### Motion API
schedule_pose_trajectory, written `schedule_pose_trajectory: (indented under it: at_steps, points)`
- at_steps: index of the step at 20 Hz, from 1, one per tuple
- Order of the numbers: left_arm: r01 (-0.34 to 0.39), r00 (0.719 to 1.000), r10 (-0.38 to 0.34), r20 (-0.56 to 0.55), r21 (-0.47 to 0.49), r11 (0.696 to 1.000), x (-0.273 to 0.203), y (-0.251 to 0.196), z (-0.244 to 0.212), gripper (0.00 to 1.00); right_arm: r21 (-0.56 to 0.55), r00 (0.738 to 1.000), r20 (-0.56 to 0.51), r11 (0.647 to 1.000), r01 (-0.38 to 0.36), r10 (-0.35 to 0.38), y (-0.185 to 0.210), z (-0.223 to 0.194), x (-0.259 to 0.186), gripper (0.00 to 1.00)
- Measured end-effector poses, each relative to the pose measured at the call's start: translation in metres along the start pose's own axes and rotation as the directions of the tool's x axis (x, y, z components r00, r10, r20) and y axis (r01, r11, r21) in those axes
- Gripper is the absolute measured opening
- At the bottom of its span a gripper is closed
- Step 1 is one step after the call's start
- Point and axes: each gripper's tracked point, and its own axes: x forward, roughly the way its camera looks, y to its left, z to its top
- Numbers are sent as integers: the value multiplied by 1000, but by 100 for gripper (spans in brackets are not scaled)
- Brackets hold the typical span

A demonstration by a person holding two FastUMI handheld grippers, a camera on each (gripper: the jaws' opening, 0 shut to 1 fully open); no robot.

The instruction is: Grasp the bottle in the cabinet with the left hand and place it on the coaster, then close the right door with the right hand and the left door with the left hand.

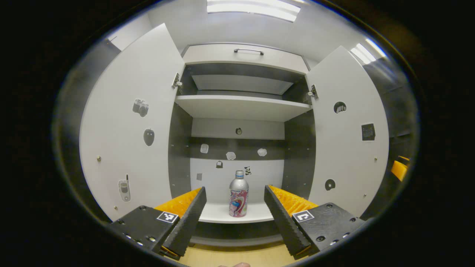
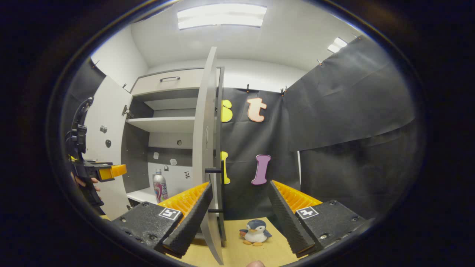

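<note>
On the bottom shelf of the open white cabinet stands your silver metal bottle with a screw cap and a pink-and-blue printed label, upright and near the shelf's front edge. Judge it light, stiff and smooth, so likely slippery; take it around the straight labelled body, below the sloping shoulder, squeezing gently in case the thin wall dents. Your left gripper faces it squarely, fingers spread wide, not yet touching. Your right gripper waits with fingers apart by the right door's edge.
</note>
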Motion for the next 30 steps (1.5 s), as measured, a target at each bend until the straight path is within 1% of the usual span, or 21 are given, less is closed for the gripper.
schedule_pose_trajectory:
  at_steps: [5, 13, 14, 15, 18, 19, 20, 21, 22, 23, 24, 26, 27, 28, 29, 30]
  points:
    - [-5, 1000, 5, -6, 6, 1000, 2, 1, -3, 100, 1, 1000, 2, 1000, 1, -1, -1, 2, -2, 98]
    - [29, 999, -28, -21, 8, 1000, 12, -11, -8, 100, -1, 1000, 3, 1000, 16, -16, -5, 3, -9, 98]
    - [32, 999, -31, -21, 8, 999, 16, -12, -8, 96, 0, 1000, 4, 1000, 17, -17, -4, 3, -10, 98]
    - [30, 999, -30, -25, 11, 999, 18, -12, -10, 100, 1, 1000, 4, 1000, 20, -20, -6, 3, -11, 98]
    - [25, 999, -24, -31, 23, 999, 25, -11, -14, 100, 12, 1000, 6, 1000, 23, -24, -8, 2, -12, 98]
    - [23, 999, -22, -33, 28, 999, 28, -10, -15, 96, 18, 1000, 2, 1000, 24, -24, -8, 2, -11, 98]
    - [20, 999, -19, -33, 32, 999, 31, -8, -16, 100, 26, 1000, -2, 999, 20, -20, -8, 0, -10, 98]
    - [17, 999, -16, -41, 36, 999, 33, -7, -18, 100, 33, 1000, -7, 999, 15, -15, -7, -1, -9, 98]
    - [16, 999, -14, -40, 38, 999, 34, -6, -20, 96, 35, 1000, -12, 999, 13, -13, -7, -1, -8, 98]
    - [17, 999, -16, -40, 39, 999, 37, -6, -21, 96, 37, 1000, -14, 999, 9, -8, -6, -1, -6, 98]
    - [20, 999, -19, -39, 38, 999, 39, -6, -22, 100, 36, 1000, -19, 999, 11, -11, -6, -2, -5, 98]
    - [26, 998, -24, -53, 36, 999, 50, -6, -29, 100, 29, 1000, -21, 1000, 10, -10, -3, -4, -2, 96]
    - [30, 998, -28, -55, 33, 999, 57, -7, -33, 96, 24, 1000, -19, 1000, 10, -10, 0, -4, -2, 98]
    - [34, 997, -32, -69, 33, 999, 65, -8, -38, 100, 21, 1000, -16, 1000, 12, -11, 2, -4, -1, 98]
    - [39, 997, -36, -75, 31, 999, 75, -8, -44, 100, 18, 1000, -17, 1000, 14, -14, 2, -5, -4, 98]
    - [43, 995, -40, -90, 33, 999, 85, -10, -51, 96, 15, 1000, -17, 1000, 16, -16, 2, -5, -4, 98]
